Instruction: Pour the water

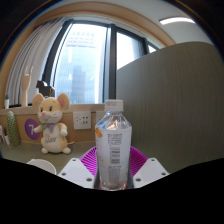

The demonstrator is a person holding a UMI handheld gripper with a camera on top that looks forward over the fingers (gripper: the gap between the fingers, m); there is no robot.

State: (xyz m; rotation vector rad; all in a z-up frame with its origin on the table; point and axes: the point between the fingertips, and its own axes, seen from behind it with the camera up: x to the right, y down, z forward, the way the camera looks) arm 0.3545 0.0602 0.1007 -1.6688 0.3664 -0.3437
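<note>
- Here the tool (113,170) holds a clear plastic water bottle (114,145) upright between its two fingers, and the purple pads (95,160) press on its lower part from both sides, so the tool is clenched on the bottle.
- The bottle has a white cap (115,105) that is on, and a pale label around its middle; I cannot tell how much water is inside.
- Whether the bottle stands on the worktop or hangs above it is not visible, because the fingers hide its base.
- To the left of the bottle there is open room, up to a plush mouse toy (50,122) that sits on a ledge, well apart from the bottle.
- Just beside the toy, toward the bottle, a white wall socket (82,121) is set in the wooden panel.
- To the right and behind the bottle a big grey partition (175,95) closes that side.
- Beyond everything a large window (85,60) with dark frames shows a building outside.
- A small white object (42,165) lies low at the left, near the left finger; what it is, I cannot tell.
</note>
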